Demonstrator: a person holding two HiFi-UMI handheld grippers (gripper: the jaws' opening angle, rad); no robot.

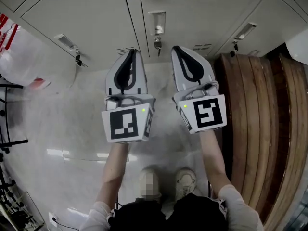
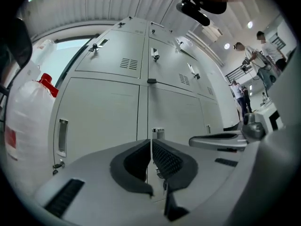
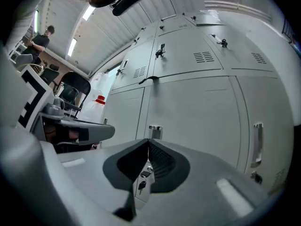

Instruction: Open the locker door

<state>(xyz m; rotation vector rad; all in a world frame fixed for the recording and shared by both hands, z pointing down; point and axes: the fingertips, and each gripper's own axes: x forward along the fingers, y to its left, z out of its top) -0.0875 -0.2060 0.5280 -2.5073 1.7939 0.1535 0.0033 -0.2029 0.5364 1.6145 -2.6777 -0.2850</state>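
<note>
A row of grey lockers stands in front of me. The middle locker door [image 1: 192,11] has a recessed metal handle [image 1: 157,22] with a key [image 1: 157,43] hanging below it. My left gripper [image 1: 131,53] and right gripper [image 1: 179,49] hover side by side just short of the doors, either side of that key, touching nothing. Both are shut and empty. In the left gripper view the closed left gripper [image 2: 150,142] points at the handle [image 2: 158,133]. In the right gripper view the right gripper [image 3: 147,142] lines up below the same handle [image 3: 155,132], and the key [image 3: 141,181] shows behind the jaws.
Neighbouring doors carry their own handles [image 1: 66,42] [image 1: 245,31]. A large water jug [image 1: 19,52] with a red cap stands left, beside a black chair frame [image 1: 7,114]. A wooden bench [image 1: 260,129] runs along the right. People [image 2: 263,41] stand far off to the right.
</note>
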